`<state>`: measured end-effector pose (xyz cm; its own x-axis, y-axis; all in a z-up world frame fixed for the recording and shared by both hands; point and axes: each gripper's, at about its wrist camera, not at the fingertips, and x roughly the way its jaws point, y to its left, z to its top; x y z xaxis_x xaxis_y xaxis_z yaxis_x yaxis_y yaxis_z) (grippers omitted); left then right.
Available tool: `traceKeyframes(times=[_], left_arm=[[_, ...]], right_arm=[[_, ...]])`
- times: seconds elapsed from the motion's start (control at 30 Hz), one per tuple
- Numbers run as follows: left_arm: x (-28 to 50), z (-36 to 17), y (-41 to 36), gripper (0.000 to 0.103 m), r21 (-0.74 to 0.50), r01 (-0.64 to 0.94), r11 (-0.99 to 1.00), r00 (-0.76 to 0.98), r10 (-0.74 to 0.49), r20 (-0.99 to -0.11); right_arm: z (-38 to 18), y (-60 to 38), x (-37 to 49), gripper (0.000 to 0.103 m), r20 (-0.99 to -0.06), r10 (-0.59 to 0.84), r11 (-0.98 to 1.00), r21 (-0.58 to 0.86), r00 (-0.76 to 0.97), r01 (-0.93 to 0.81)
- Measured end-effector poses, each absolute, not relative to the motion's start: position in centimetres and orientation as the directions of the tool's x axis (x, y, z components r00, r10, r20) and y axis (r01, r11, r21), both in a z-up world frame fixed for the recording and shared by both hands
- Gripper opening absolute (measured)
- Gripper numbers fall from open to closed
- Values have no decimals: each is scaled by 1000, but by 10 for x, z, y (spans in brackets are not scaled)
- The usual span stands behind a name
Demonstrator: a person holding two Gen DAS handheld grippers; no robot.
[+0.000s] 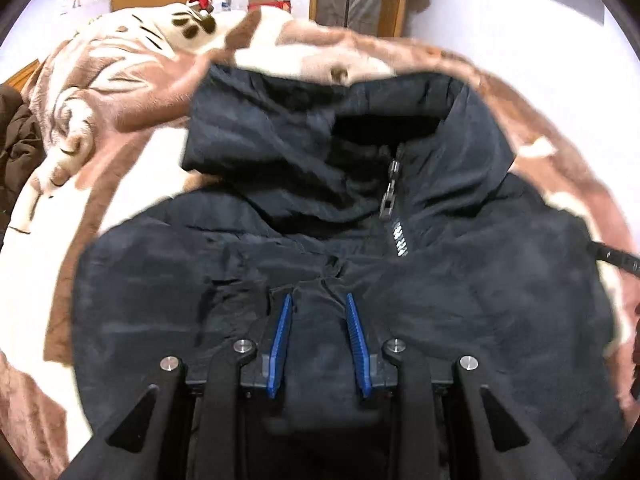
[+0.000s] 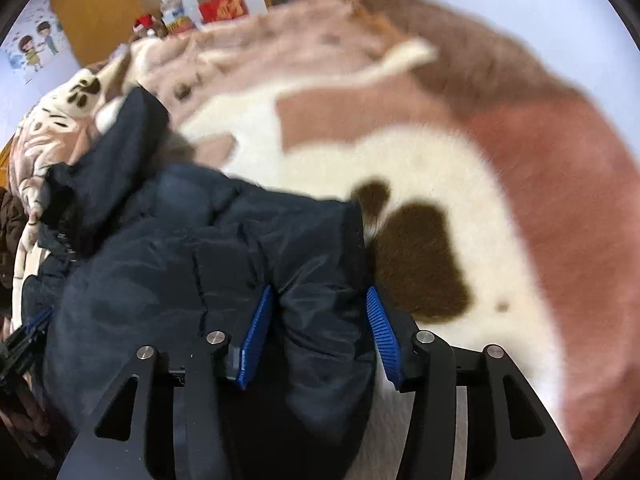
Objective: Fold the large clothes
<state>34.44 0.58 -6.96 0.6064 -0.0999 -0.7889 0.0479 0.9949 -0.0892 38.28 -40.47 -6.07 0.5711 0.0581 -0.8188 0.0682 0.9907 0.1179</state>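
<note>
Jacket (image 1: 460, 280): black, on blanket (image 1: 120, 92).
Left hand-held gripper (image 1: 318, 300): angled down, narrow, pinching jacket fabric.
Right hand-held gripper (image 2: 320, 296): angled down, wider, jacket fold between pads.

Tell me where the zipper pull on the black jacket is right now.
In the left wrist view the zipper pull hangs right of centre at the jacket collar, just below the hood opening and above the gripper's blue fingers.

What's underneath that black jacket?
The black jacket lies on a brown and cream fleece blanket, which shows all around it. Whatever the blanket covers, likely a bed, is hidden.
</note>
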Motion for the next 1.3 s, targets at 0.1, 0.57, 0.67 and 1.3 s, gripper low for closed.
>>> traceKeyframes(times=[0.1, 0.57, 0.67, 1.3], left_arm=[[321, -48, 23, 31, -121, 42, 992, 656, -119, -746], [306, -84, 26, 32, -111, 15, 994, 570, -100, -816], [288, -62, 35, 32, -119, 20, 993, 625, -105, -774], [250, -60, 58, 32, -126, -37, 991, 593, -79, -801]], right_arm=[[-31, -378, 354, 49, -766, 112, 992, 127, 633, -22], [-75, -297, 348, 49, -853, 120, 988, 55, 507, -142], [-49, -291, 333, 49, -810, 181, 981, 105, 558, -166], [-46, -256, 299, 49, -828, 195, 974, 102, 526, -200]])
